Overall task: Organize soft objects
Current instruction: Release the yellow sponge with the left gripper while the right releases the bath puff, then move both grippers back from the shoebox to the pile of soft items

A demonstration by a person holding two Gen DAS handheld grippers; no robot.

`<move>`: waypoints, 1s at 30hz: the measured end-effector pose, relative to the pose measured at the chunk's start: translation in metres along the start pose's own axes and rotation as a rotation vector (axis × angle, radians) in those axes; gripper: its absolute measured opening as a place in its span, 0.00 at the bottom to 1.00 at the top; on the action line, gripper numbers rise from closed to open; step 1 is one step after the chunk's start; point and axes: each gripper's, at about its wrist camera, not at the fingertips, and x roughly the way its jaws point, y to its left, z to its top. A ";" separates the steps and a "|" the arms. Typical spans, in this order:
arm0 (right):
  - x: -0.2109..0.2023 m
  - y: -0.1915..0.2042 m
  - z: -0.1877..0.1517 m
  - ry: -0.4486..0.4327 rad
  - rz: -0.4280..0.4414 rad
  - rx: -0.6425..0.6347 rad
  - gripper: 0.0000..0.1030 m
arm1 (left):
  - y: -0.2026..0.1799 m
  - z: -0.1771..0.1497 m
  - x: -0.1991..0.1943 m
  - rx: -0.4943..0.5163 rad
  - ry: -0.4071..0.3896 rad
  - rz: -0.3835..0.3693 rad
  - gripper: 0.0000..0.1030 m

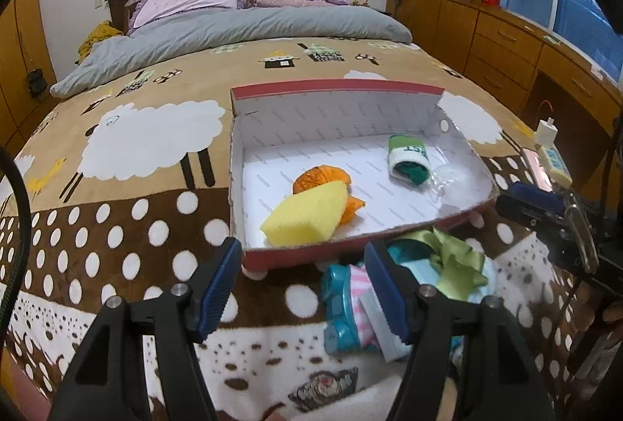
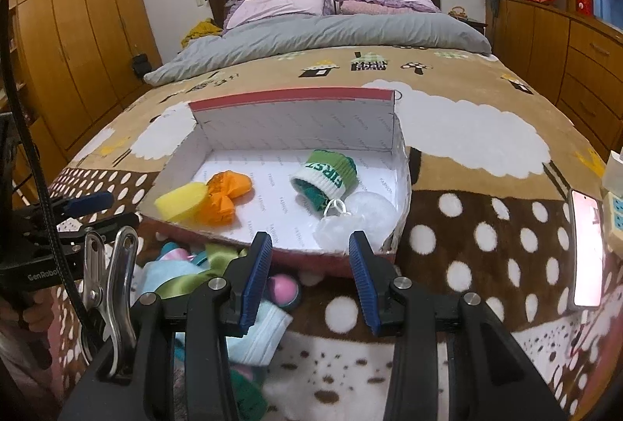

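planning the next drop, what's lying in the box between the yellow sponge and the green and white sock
An orange cloth touches the yellow sponge; beyond it, bare white box floor runs to the sock. Right wrist view shows it best.

Soft indoor light; fisheye-warped edges

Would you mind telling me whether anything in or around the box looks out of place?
Yes: a heap of soft items lies on the blanket outside the box's near wall, while the sponge is already inside.
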 end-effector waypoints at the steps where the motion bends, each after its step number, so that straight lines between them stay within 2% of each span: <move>1: -0.002 0.001 -0.001 -0.002 0.003 0.002 0.41 | 0.000 -0.001 -0.001 0.000 -0.001 -0.002 0.67; 21: -0.038 0.019 -0.044 0.016 0.037 0.009 0.41 | -0.004 -0.059 -0.041 -0.019 0.018 -0.052 0.67; 30: -0.061 0.036 -0.064 0.017 0.063 -0.026 0.41 | -0.008 -0.080 -0.048 -0.033 0.035 -0.073 0.67</move>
